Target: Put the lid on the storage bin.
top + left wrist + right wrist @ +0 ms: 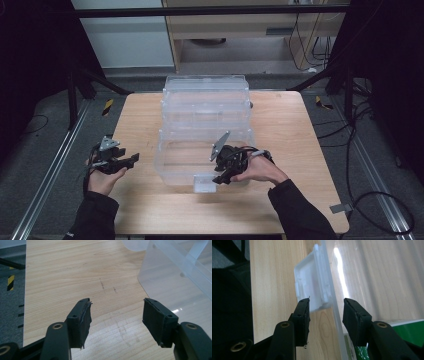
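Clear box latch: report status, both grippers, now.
Right gripper open, jaws straddling the white latch on the clear box front wall, not clamped. Left gripper open, empty, over bare table. Nothing in the way.

Light wooden table [150, 125], clear plastic box [205, 130] standing on it

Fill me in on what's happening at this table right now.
A person holds a two-jaw gripper in each hand at a wooden table bearing a clear plastic bin. The right gripper is at the bin's near wall, its jaws straddling the white latch on the rim, one jaw outside and one inside, not yet pressing on it. The left gripper waits with jaws open over bare table to the bin's left.
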Demonstrator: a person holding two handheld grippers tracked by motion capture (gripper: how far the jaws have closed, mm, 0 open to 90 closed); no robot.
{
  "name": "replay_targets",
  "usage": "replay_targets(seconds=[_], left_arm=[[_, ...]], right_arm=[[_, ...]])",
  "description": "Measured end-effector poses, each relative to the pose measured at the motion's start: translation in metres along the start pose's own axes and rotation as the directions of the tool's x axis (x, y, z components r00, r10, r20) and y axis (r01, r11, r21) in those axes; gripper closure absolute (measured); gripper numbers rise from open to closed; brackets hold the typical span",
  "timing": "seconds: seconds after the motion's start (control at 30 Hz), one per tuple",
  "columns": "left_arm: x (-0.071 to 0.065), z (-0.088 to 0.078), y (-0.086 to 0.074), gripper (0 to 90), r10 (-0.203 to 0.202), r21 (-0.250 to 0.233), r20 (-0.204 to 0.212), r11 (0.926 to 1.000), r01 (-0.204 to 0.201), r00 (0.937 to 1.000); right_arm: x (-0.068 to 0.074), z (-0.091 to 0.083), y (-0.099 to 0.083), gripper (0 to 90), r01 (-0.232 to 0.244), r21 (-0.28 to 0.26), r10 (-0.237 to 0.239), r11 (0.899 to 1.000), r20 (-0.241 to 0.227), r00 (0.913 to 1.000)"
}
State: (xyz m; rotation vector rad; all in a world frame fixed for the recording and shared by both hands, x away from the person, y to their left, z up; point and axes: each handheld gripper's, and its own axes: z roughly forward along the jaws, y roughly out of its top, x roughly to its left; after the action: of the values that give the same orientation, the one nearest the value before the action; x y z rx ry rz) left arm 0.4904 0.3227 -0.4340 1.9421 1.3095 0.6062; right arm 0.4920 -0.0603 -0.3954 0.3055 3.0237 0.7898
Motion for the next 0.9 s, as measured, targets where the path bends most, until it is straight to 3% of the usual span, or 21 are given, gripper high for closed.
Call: replay_targets(seconds=[0.27,0.57,0.7,0.9], left_arm=[[0.001,-0.004,0.003,38.8,0.016,-0.006,0.003,0.9999,-0.016,0.9999],[-0.007,-0.009,0.020,39.4,0.082,-0.039,0.040,0.9960,-0.081,0.9958],[-0.014,-0.013,0.030,39.4,0.138,-0.056,0.060,0.9893,-0.135,0.9886],[-0.021,-0.016,0.047,39.4,0.224,-0.079,0.110,0.9730,-0.217,0.9682]], right_arm=[[-0.002,0.011,0.005,60.9,0.018,0.051,-0.017,0.999,-0.021,0.9996],[-0.005,0.020,0.009,63.0,0.019,0.111,-0.014,0.994,-0.039,0.9991],[-0.006,0.020,0.010,63.2,0.029,0.120,-0.024,0.992,-0.046,0.9987],[-0.007,0.020,0.010,63.3,0.037,0.125,-0.031,0.991,-0.051,0.9982]])
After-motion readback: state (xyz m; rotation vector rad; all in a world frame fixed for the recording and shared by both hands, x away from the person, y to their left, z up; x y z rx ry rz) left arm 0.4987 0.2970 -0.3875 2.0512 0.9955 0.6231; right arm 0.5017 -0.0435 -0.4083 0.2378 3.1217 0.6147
